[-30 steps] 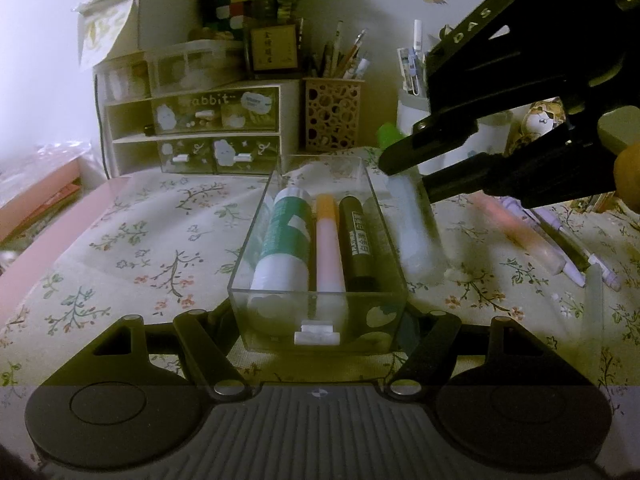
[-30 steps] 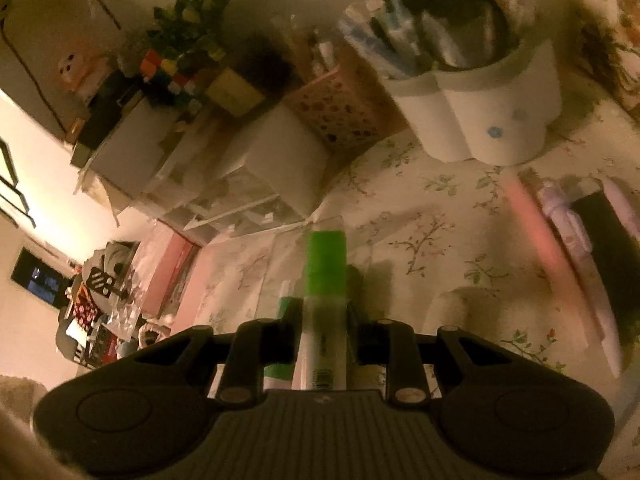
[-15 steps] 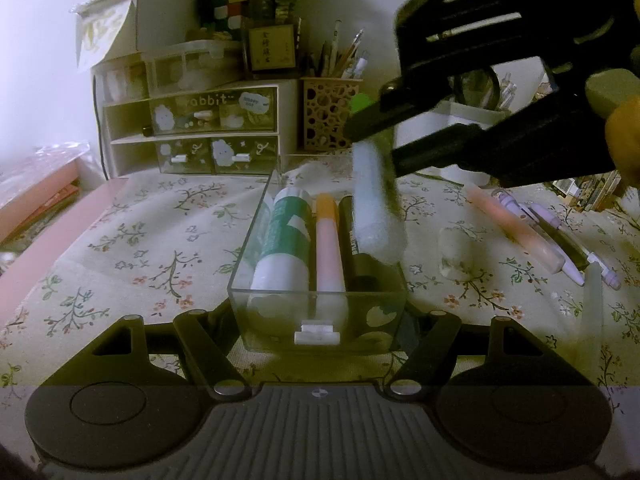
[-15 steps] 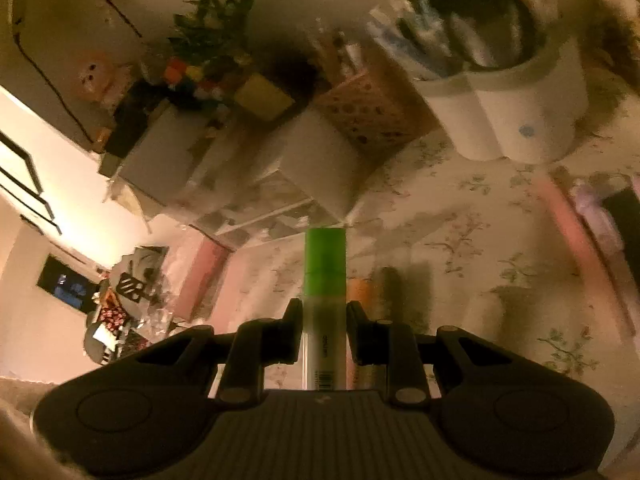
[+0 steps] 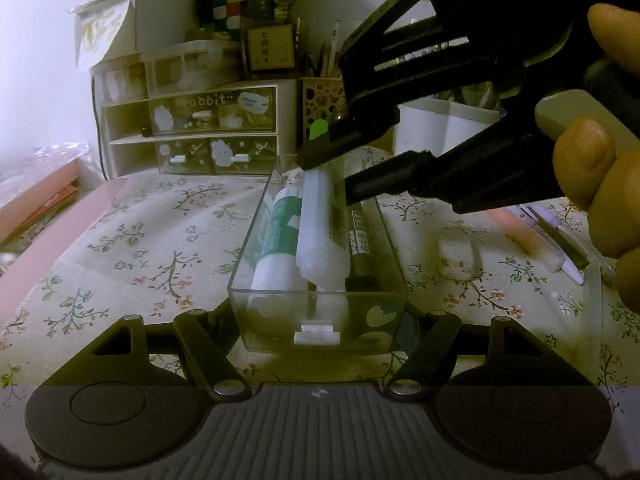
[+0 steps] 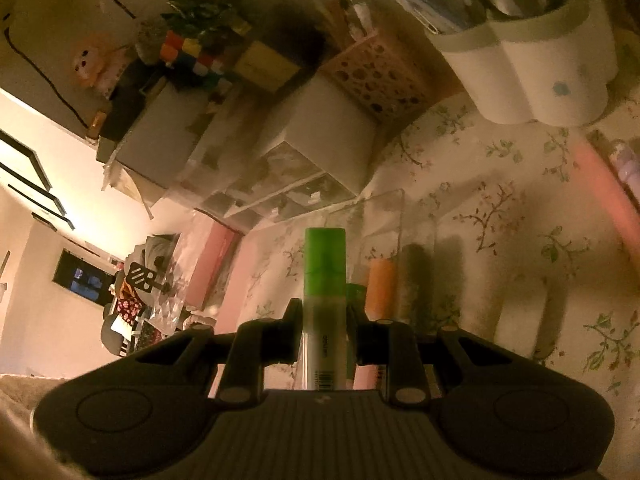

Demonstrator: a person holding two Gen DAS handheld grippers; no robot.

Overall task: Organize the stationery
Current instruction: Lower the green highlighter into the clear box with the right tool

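Note:
A clear plastic tray [image 5: 384,312] sits on the floral tablecloth between my left gripper's fingers [image 5: 208,344], which press its two sides. It holds a green-and-white tube [image 5: 280,240], an orange-capped marker [image 6: 382,288] and a black marker [image 5: 360,240]. My right gripper [image 6: 323,312] is shut on a white marker with a green cap [image 6: 325,264]. In the left wrist view this marker [image 5: 320,216] hangs tilted over the middle of the tray, its lower end at the tray's near rim.
A white eraser [image 5: 456,256] lies right of the tray. A pink pen [image 6: 604,192] and several other pens lie further right. A drawer unit [image 5: 192,132], a lattice pen cup [image 5: 320,100] and a white holder [image 6: 532,60] stand at the back.
My right gripper has carried the green-capped marker leftward from beside the tray to over it and lowered it toward the tray. The left gripper and the tray have stayed still.

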